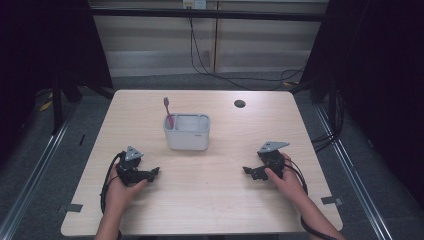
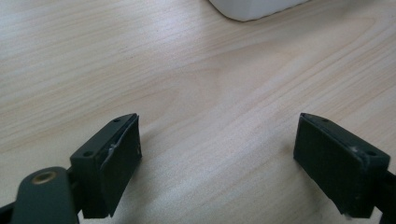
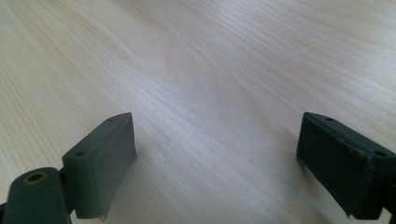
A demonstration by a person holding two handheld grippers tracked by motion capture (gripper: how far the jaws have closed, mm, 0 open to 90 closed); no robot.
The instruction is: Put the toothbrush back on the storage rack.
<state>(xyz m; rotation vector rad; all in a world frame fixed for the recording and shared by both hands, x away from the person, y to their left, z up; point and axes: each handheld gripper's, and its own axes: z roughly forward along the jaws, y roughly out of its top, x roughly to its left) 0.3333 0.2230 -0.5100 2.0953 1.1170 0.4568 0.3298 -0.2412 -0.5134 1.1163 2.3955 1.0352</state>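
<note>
- High view: a white holder [image 1: 187, 132] with a pink toothbrush [image 1: 168, 112] is seen mid-bench [image 1: 215, 200], well apart from every edge; left tongs [image 1: 154, 173] and right tongs [image 1: 246, 171] are rested nearer the front edge.
- Left gripper view: the left tongs [image 2: 217, 161] are spread apart over bare wood, the holder's corner [image 2: 254, 8] ahead.
- Right gripper view: the right tongs [image 3: 215, 163] are spread, nothing gripped.

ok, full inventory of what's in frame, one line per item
table: 1, light wood, centre of the high view
holder: 1, white, with compartments, mid-table toward the far side
toothbrush: 1, pink-red, upright in the holder's left compartment
grommet hole: 1, dark, far right of the tabletop
cables: several, black, on the floor behind the table
left gripper: 1, black, open, near left of the table, nothing between its jaws
right gripper: 1, black, open, near right of the table, nothing between its jaws
hands: 2, one on each gripper
</note>
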